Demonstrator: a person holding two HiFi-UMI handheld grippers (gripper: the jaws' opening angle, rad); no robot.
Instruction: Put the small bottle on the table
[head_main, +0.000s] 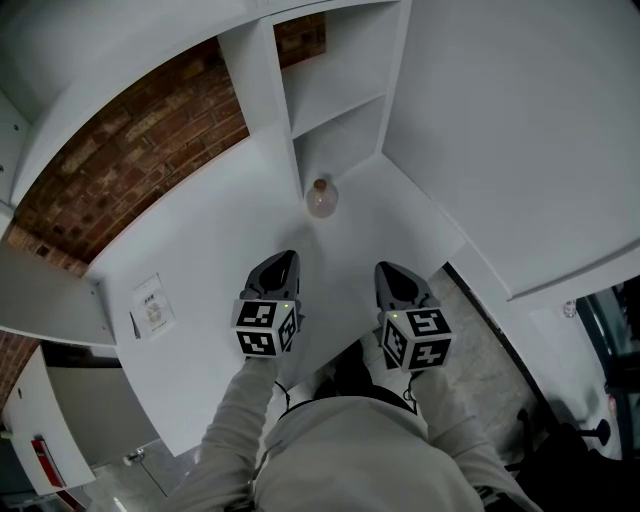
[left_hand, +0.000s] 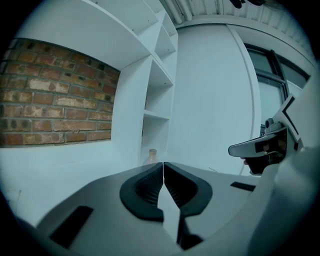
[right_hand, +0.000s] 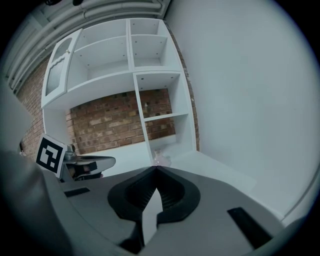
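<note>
A small clear round bottle (head_main: 321, 198) with a cork top stands upright on the white table (head_main: 200, 260), at the foot of the shelf divider. It shows just beyond the jaws in the left gripper view (left_hand: 152, 156) and in the right gripper view (right_hand: 160, 158). My left gripper (head_main: 285, 262) hovers short of the bottle on its near left, jaws shut with nothing between them (left_hand: 163, 164). On the near right, my right gripper (head_main: 392, 272) is also shut and empty (right_hand: 156, 169). Neither gripper touches the bottle.
White shelf compartments (head_main: 340, 90) rise behind the bottle, and a brick wall (head_main: 130, 150) backs the table on the left. A white wall panel (head_main: 500, 130) closes the right side. A paper label (head_main: 153, 305) lies near the table's left front edge.
</note>
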